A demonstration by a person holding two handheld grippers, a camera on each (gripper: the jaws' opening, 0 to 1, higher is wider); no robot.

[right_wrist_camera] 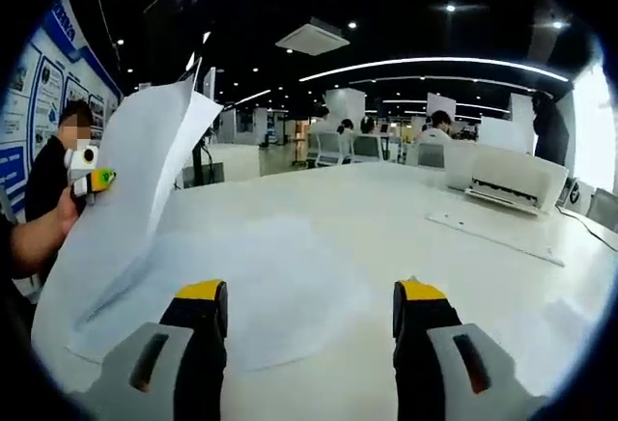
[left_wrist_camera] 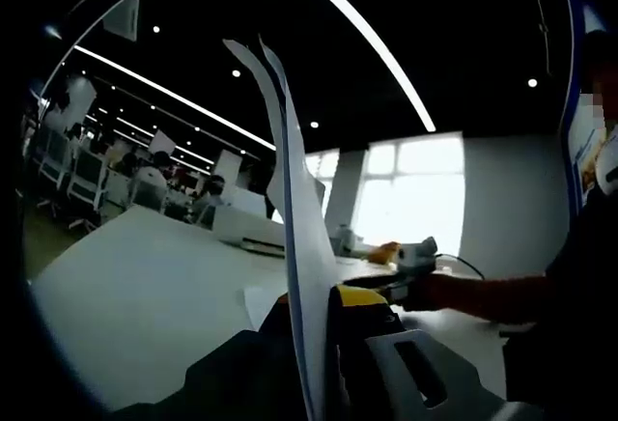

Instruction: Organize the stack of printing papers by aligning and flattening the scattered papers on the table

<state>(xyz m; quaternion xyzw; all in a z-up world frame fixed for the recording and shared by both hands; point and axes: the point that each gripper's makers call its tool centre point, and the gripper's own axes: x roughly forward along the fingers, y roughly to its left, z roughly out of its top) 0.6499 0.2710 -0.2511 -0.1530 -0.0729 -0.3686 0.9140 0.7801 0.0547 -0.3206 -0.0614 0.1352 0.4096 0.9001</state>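
Right gripper (right_wrist_camera: 309, 320) — grey jaws, yellow-capped black tips, slotted sides; left gripper (left_wrist_camera: 323, 344) — same grey, yellow tip

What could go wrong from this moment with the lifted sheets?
1. The left claw pinches only the bottom edge of the upright papers; they fan apart at the top, so one may slip out or bend over.
2. The right claw is open over the table, touching nothing, so the raised sheets have no second support.
3. Lowering them carelessly onto the sheet lying flat could crease a corner.
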